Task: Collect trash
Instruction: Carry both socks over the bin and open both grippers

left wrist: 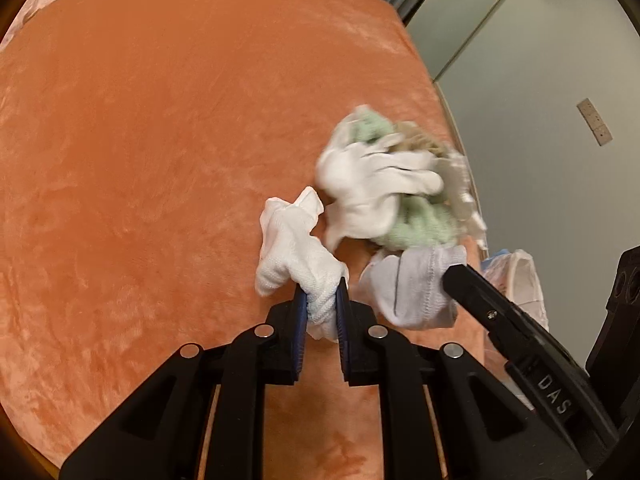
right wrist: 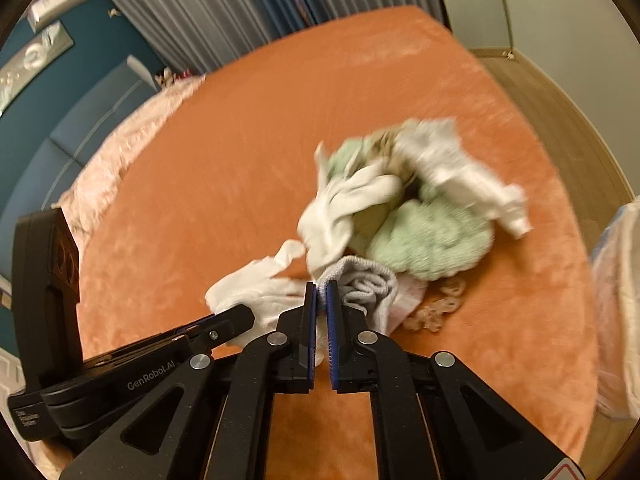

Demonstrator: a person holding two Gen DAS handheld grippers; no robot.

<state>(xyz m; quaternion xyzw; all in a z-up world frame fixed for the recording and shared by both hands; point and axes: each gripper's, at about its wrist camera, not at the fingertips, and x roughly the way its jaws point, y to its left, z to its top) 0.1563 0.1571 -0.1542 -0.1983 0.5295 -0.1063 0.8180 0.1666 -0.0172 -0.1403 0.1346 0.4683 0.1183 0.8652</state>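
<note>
My left gripper (left wrist: 322,288) is shut on a crumpled white sock (left wrist: 288,248), which is lifted a little off the orange bedspread (left wrist: 140,160). My right gripper (right wrist: 321,286) is shut on the edge of a pale grey sock (right wrist: 368,284), and it shows at the side in the left wrist view (left wrist: 454,274) with the grey sock (left wrist: 412,288) bunched at its tip. The left gripper (right wrist: 244,314) and its white sock (right wrist: 256,284) lie just left of the right one. Behind both is a blurred heap of white, mint-green and brown cloths (right wrist: 400,208), also seen as a heap (left wrist: 384,184).
A white plastic bag (right wrist: 616,300) hangs off the bed's right edge, seen too as a bag (left wrist: 520,280). A small brown lacy piece (right wrist: 436,308) lies beside the grey sock. Grey curtains (right wrist: 200,12) and a blue headboard (right wrist: 80,120) stand beyond the bed.
</note>
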